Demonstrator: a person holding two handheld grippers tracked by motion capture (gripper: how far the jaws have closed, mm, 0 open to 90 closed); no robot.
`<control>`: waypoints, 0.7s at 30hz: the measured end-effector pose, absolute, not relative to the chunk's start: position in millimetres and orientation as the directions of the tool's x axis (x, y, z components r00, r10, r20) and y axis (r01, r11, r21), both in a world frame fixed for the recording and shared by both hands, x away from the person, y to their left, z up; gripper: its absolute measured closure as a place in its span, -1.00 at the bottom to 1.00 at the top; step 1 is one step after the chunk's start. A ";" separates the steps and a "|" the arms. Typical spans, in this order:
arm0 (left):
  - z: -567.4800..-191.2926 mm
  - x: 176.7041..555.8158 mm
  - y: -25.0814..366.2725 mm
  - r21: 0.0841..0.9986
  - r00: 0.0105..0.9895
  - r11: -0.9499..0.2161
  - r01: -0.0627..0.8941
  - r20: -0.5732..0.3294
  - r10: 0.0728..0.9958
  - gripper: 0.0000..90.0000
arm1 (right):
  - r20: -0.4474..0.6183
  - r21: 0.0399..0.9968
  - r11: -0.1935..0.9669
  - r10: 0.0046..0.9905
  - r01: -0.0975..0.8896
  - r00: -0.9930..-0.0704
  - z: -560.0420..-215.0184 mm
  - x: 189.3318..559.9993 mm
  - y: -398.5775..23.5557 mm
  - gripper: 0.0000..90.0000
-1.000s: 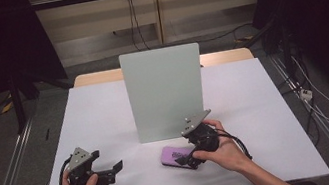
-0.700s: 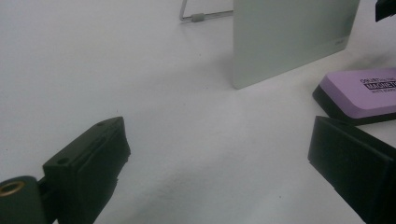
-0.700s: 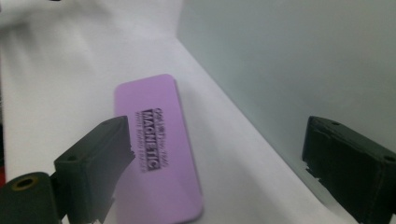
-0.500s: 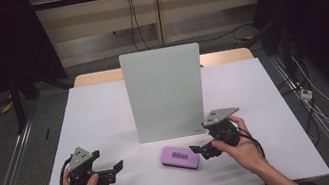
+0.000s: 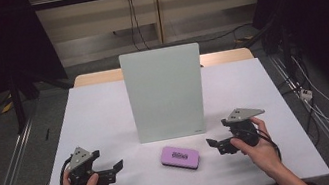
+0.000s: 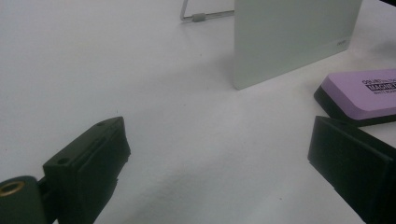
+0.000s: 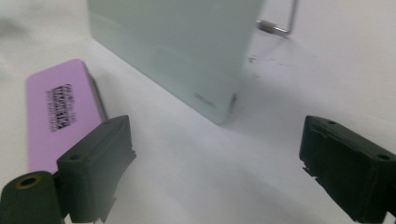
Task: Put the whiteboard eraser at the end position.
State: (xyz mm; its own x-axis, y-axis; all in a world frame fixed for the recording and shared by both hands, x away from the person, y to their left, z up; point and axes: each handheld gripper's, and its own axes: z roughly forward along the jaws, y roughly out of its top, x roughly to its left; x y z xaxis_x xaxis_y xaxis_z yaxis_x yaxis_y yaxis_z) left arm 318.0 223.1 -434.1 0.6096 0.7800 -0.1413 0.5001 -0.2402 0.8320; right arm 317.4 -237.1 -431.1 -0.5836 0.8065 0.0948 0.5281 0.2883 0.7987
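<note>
Purple eraser (image 5: 180,157): lying flat on worktop (image 5: 101,118), before upright board (image 5: 165,92).
Left gripper (image 5: 114,170): hovering, fingers apart.
Right gripper (image 5: 214,145): hovering, fingers apart.
Advice: approach eraser squarely.

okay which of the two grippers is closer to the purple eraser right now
The right gripper. Its open jaws point at the purple eraser across a narrow strip of table, while the left gripper, also open, sits clearly farther off on the eraser's other side.

Eraser (image 6: 362,91) label blurred, edge-cropped
</note>
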 end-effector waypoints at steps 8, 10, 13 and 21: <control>-434.7 317.5 221.7 0.829 0.604 -0.247 0.501 -0.131 0.786 -0.89 | 0.089 0.808 0.242 0.850 0.537 -0.518 -436.0 306.2 -263.6 -0.80; -434.7 317.6 221.8 0.830 0.601 -0.246 0.501 -0.130 0.788 -0.89 | 0.106 0.816 0.217 0.855 0.536 -0.507 -437.6 302.2 -269.6 -0.81; -435.2 318.0 221.2 0.828 0.597 -0.242 0.506 -0.133 0.791 -0.89 | 0.110 0.828 0.188 0.870 0.529 -0.481 -440.1 293.7 -277.8 -0.81; -434.9 317.6 220.8 0.827 0.594 -0.240 0.508 -0.135 0.793 -0.89 | 0.134 0.839 0.139 0.884 0.526 -0.447 -446.2 285.2 -289.6 -0.81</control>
